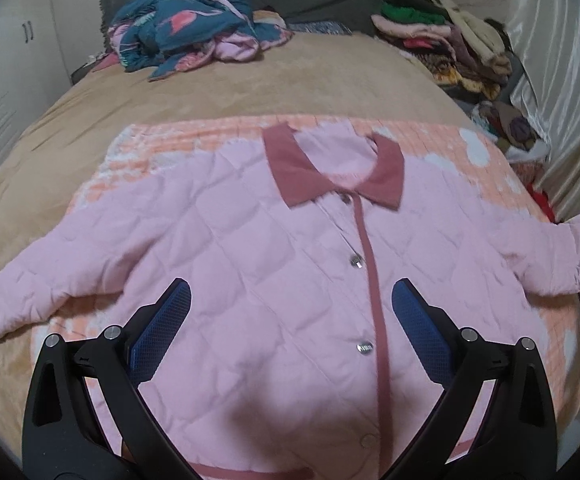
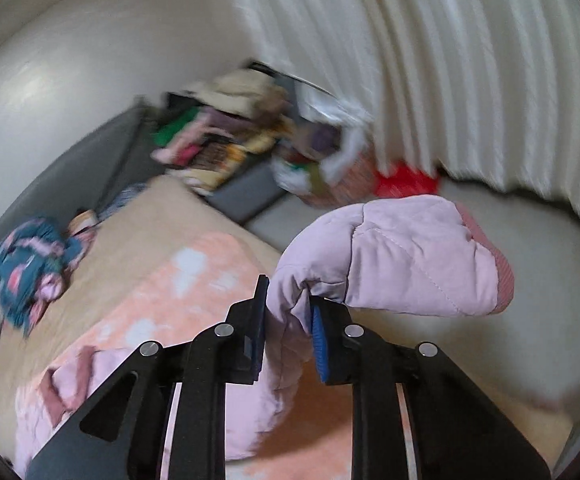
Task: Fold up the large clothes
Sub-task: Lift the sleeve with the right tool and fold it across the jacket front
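Note:
A pink quilted jacket with a dark pink collar lies front up and buttoned on an orange blanket on the bed. My left gripper is open and empty, hovering over the jacket's lower front. My right gripper is shut on the jacket's right sleeve and holds it lifted off the bed, the ribbed cuff sticking out to the right. The lifted sleeve shows at the right edge of the left wrist view.
The bed has a tan cover. A crumpled blue and pink garment lies at its far left. A stack of folded clothes sits at the far right, by a white curtain. A white cupboard stands left.

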Demonstrator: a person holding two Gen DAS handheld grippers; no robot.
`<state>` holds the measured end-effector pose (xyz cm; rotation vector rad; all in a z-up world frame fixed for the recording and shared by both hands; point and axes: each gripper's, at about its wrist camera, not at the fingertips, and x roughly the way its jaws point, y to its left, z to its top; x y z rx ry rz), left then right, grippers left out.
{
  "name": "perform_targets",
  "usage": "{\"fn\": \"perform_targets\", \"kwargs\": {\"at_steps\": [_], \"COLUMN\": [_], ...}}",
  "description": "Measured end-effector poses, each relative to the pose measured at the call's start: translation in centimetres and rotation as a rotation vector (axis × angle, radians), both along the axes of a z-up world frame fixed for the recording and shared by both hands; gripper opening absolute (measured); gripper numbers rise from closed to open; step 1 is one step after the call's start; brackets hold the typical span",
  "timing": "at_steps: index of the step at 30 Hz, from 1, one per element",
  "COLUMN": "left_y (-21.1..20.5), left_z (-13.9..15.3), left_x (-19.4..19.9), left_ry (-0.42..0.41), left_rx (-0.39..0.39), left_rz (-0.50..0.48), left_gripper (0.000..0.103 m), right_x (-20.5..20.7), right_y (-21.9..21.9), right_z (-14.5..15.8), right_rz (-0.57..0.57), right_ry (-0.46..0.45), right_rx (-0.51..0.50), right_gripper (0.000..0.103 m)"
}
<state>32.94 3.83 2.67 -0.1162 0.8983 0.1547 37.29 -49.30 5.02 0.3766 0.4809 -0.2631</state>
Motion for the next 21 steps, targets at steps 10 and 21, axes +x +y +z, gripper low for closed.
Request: {"fn": "perform_targets", "kwargs": {"at_steps": [10,21], "left_y": [5.8,11.3], "left_z": [2.1,-0.8], "left_x": [-0.3,-2.0], "left_ry": [-0.071,-0.117], "left_rx": [-0.051,-0.137], "left_rz": [0.100,0.227], "left_gripper": [0.094,0.094], "right_x": [2.5,4.7], "right_y": [14.5,31.7], "right_z": [7.8,5.4], "right_rz": [0.263,0.551], "right_ry": [-0.114,-0.120], "right_rx": [-0.243,-0.426], "right_gripper": [0.018,0.018]}}
